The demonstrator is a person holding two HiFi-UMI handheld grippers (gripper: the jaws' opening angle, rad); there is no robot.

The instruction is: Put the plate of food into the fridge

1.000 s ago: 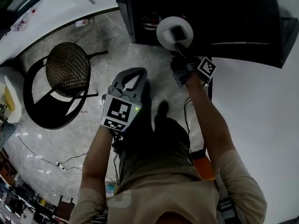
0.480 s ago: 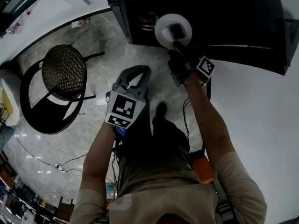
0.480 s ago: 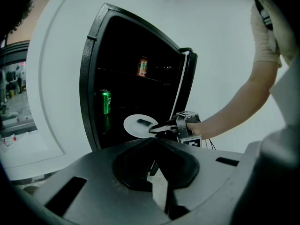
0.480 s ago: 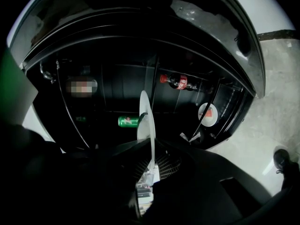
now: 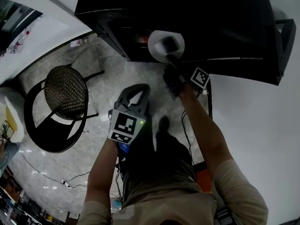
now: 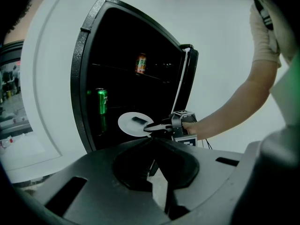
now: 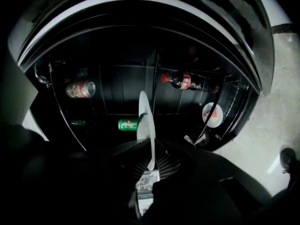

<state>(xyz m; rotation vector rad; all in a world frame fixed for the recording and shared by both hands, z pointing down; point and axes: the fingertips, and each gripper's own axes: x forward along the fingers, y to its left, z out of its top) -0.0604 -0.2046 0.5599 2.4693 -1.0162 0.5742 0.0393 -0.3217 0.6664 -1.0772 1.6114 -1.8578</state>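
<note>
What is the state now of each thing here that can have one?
Fridge: door open.
Plate: held level by its rim at the fridge opening, food on it.
Right gripper: shut on the plate.
Left gripper: shut, empty.
Green can: upright on a shelf.
Orange can: upright on a higher shelf.

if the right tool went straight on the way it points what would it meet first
Likely the shelf edge past its plate, or the green can beside it; depth is unclear.
</note>
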